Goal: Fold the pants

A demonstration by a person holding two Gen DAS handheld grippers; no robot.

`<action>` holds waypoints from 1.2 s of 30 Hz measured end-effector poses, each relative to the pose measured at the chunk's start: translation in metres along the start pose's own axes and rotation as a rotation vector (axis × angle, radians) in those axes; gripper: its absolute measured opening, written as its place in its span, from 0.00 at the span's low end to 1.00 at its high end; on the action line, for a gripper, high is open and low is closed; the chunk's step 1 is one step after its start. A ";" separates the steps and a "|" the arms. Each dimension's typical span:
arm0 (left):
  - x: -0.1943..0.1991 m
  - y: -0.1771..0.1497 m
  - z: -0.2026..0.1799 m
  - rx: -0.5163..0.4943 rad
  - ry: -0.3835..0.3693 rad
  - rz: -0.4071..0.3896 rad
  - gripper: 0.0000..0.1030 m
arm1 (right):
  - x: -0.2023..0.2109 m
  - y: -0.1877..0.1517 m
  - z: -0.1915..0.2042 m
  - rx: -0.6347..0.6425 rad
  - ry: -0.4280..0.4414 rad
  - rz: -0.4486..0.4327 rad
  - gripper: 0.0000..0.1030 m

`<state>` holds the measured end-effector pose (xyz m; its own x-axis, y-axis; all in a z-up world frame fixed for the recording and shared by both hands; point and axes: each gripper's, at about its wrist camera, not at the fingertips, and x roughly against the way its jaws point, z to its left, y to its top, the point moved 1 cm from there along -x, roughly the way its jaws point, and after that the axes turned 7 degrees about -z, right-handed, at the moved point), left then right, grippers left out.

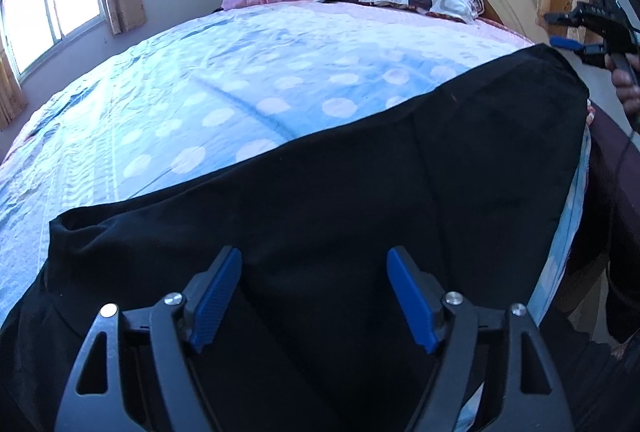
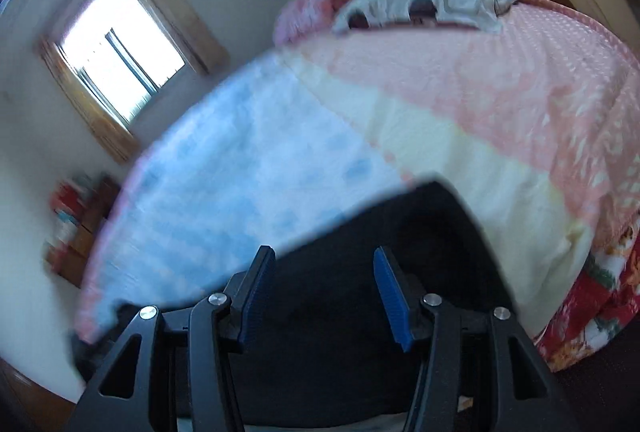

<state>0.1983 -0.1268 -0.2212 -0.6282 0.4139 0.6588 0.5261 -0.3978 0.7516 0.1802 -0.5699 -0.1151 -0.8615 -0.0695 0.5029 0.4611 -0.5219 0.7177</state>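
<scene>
1. Left gripper: jaws spread wide, nothing between them, hanging just above the near-left part of the pants. No cloth pinched.
2. Pants: black, lying in a long band across the near edge of the bed, on the blue dotted sheet. The far edge looks fairly straight; one seam line shows right of middle. I cannot tell which end is the waist.
3. Right gripper: also released, jaws apart and empty, over the right end of the pants. Its own view is blurred; the left view shows it at the far right, clear of the cloth.
4. Step in hand, as I judge it: take hold of an edge for the next fold.
5. To do it well: lower each gripper onto the edge, close on every layer, not the top one alone.
6. Lift both ends together and level, so the band does not twist.
7. Risk: thin dark cloth slipping out, or the sheet being caught along with it.
</scene>
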 end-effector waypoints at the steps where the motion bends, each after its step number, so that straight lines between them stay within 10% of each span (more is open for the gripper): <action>1: 0.001 0.001 -0.001 0.006 0.000 0.001 0.76 | 0.005 0.009 -0.004 0.003 -0.021 -0.027 0.52; 6: 0.013 0.018 -0.017 -0.003 -0.048 -0.063 0.76 | 0.011 0.028 -0.043 -0.107 -0.184 -0.005 0.52; 19: -0.022 0.049 -0.075 -0.096 -0.194 -0.043 0.76 | 0.061 -0.051 -0.084 -0.360 -0.106 0.018 0.52; 36: -0.033 0.038 -0.081 -0.106 -0.172 -0.003 0.76 | 0.036 -0.069 -0.101 -0.546 0.050 0.049 0.52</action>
<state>0.1928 -0.2216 -0.2176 -0.5176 0.5454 0.6592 0.4552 -0.4769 0.7519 0.0955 -0.6224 -0.1950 -0.8568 -0.1381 0.4968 0.3353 -0.8812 0.3333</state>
